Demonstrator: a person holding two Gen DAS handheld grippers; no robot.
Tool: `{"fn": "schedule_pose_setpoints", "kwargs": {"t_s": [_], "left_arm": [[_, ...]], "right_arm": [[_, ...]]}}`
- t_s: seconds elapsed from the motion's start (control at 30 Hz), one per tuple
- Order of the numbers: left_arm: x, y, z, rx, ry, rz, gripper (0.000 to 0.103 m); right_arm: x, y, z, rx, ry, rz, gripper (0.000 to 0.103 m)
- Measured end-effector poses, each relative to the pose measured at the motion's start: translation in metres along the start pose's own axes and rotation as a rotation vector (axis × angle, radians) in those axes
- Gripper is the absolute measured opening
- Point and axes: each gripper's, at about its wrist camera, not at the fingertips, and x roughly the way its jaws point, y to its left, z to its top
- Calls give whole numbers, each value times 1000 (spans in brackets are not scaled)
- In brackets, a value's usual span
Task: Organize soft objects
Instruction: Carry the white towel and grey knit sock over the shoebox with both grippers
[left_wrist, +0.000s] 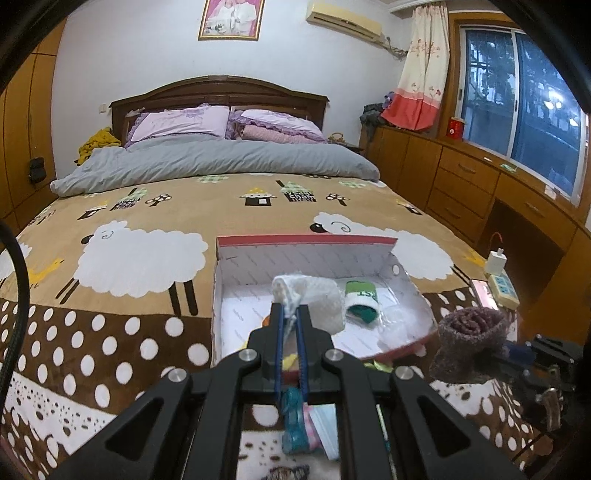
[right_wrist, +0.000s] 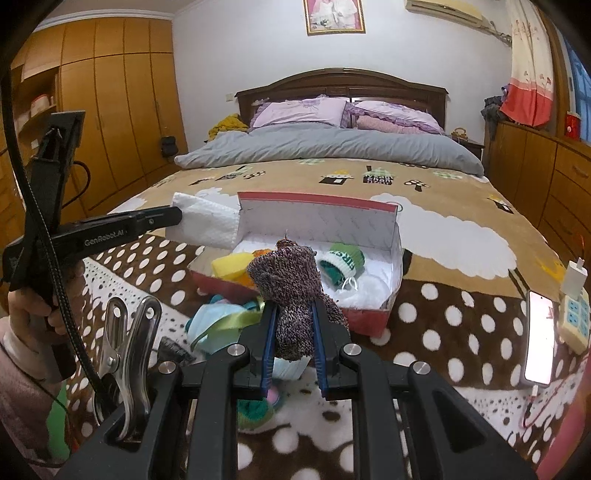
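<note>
Left hand-held gripper (left_wrist: 291, 314) pinching white cloth (left_wrist: 314, 299), right hand-held gripper (right_wrist: 293, 314) clamping, seemingly, a knit sock (right_wrist: 291, 291)
</note>
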Motion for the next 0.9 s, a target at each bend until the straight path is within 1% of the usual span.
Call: {"fn": "schedule_pose_setpoints", "kwargs": {"t_s": [0.53, 0.9], "left_arm": [[70, 8, 21, 11, 35, 50, 7], [117, 16, 18, 2, 91, 71, 7]], "right_arm": [[49, -25, 23, 32, 14, -1, 19], [73, -46, 32, 60, 32, -38, 19]]}}
